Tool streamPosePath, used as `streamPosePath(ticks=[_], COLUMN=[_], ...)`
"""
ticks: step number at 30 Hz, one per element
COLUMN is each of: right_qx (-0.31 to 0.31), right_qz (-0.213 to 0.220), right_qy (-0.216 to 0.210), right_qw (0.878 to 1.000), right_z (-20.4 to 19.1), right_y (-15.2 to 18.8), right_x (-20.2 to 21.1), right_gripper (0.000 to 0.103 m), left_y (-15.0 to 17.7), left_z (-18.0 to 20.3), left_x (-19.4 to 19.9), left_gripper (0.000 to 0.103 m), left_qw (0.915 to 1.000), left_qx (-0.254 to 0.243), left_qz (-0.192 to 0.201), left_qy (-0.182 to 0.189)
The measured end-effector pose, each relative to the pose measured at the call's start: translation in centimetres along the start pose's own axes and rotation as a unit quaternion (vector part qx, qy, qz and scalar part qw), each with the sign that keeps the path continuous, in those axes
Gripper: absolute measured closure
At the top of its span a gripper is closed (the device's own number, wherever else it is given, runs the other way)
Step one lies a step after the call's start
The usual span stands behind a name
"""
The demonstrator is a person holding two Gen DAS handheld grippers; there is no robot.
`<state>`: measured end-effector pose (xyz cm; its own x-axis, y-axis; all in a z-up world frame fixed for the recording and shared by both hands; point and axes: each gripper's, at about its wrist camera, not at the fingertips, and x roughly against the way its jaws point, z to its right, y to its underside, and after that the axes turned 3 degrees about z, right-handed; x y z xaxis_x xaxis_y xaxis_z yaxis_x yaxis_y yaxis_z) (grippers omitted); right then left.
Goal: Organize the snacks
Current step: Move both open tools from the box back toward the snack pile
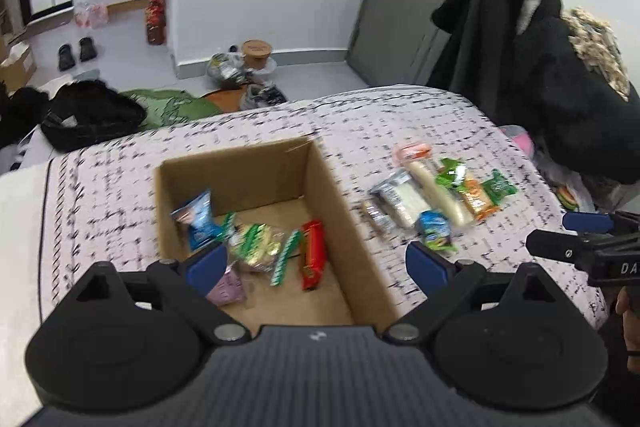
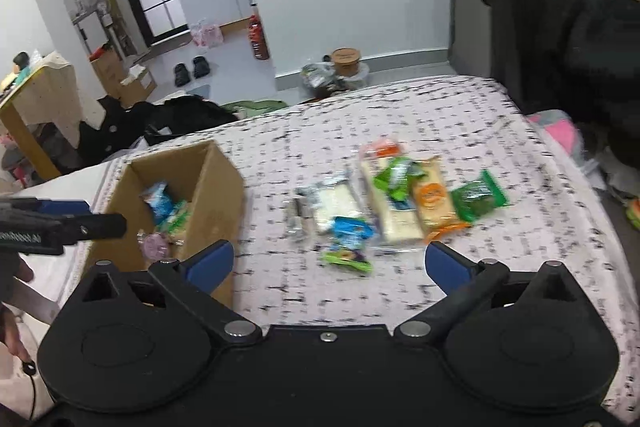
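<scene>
Box (image 1: pixel 328 187): plain brown card. Cloth (image 1: pixel 460 115): pale pink, black broken-line grid. Bar (image 1: pixel 313 254) in box, 3 o'clock: red. Packet (image 1: pixel 197 217), 10 o'clock: blue. Pouch (image 2: pixel 478 195) on cloth: green. Gripper pads (image 2: pixel 210 263): blue, arms black.

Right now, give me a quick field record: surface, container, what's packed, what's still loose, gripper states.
surface: bed with black-and-white patterned cover
container: open brown cardboard box, upright on the cover
packed: red wrapped bar, blue snack bag, green-and-white packets
loose: cluster of wrapped snacks beside the box, including a green square packet, an orange-labelled pack and a small blue-green pouch
left gripper: open, empty, over the box
right gripper: open, empty, near the loose cluster
</scene>
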<state>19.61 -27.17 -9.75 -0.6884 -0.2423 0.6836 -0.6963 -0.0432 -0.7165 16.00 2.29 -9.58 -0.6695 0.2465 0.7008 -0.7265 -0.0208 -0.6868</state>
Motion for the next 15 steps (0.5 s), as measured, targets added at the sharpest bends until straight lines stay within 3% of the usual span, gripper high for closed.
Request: streamPosePath(ticks=[10,15], right_qx=[-0.029,-0.037], right_qz=[0.011,0.016], right_qy=[0.032,0.042], right_qw=[0.999,0.998], right_z=[4.4,6.0], right_y=[0.5,0.3], right_x=[1.6,2.1], right_gripper=[0.000,0.000], left_y=[-1.7,-2.7], left_z=[4.6,6.8], left_x=[-1.3,-2.6], left_gripper=[0.007,0.007], left_qw=[0.9987,0.9973], left_qx=[-0.035,-0.066], left_qz=[-0.001,-0.002], left_qy=[0.037,0.032])
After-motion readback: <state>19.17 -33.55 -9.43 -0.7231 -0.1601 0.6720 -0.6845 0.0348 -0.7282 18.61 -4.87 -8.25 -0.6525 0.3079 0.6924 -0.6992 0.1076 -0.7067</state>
